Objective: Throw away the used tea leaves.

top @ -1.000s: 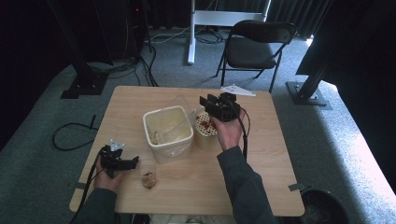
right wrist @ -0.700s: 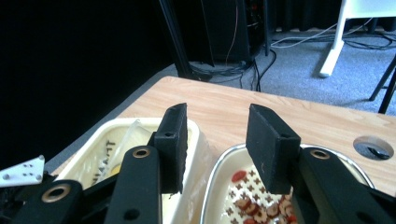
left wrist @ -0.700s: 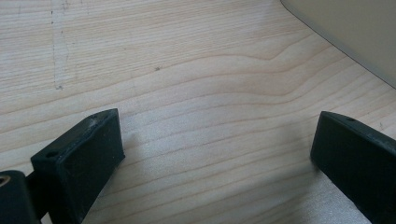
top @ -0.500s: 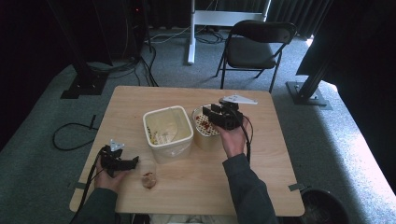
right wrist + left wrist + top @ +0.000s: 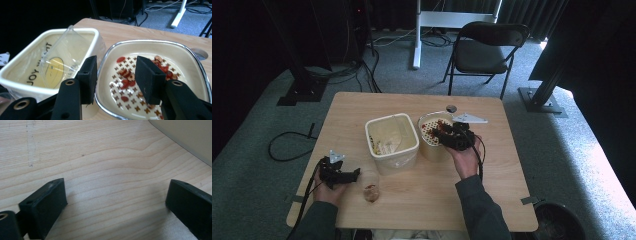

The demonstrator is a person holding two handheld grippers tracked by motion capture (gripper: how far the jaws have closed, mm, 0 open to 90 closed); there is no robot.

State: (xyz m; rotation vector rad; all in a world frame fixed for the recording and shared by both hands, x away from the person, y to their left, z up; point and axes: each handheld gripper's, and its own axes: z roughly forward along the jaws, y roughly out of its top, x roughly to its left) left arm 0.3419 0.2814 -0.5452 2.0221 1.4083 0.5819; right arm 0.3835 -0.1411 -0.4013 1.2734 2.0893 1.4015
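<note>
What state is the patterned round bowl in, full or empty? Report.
Nearly empty: the patterned round bowl holds scattered red slices, its bottom mostly bare.

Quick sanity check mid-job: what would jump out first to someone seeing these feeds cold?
Probably the right gripper, jaws open with nothing between them, poised over the patterned bowl scattered with red-brown pieces. Left of the bowl stands the cream bin, lined with a clear bag. Near the front left edge, the left gripper rests low on the table.

Cream bowl [image 5: 175, 50] — red-brown crosses
</note>
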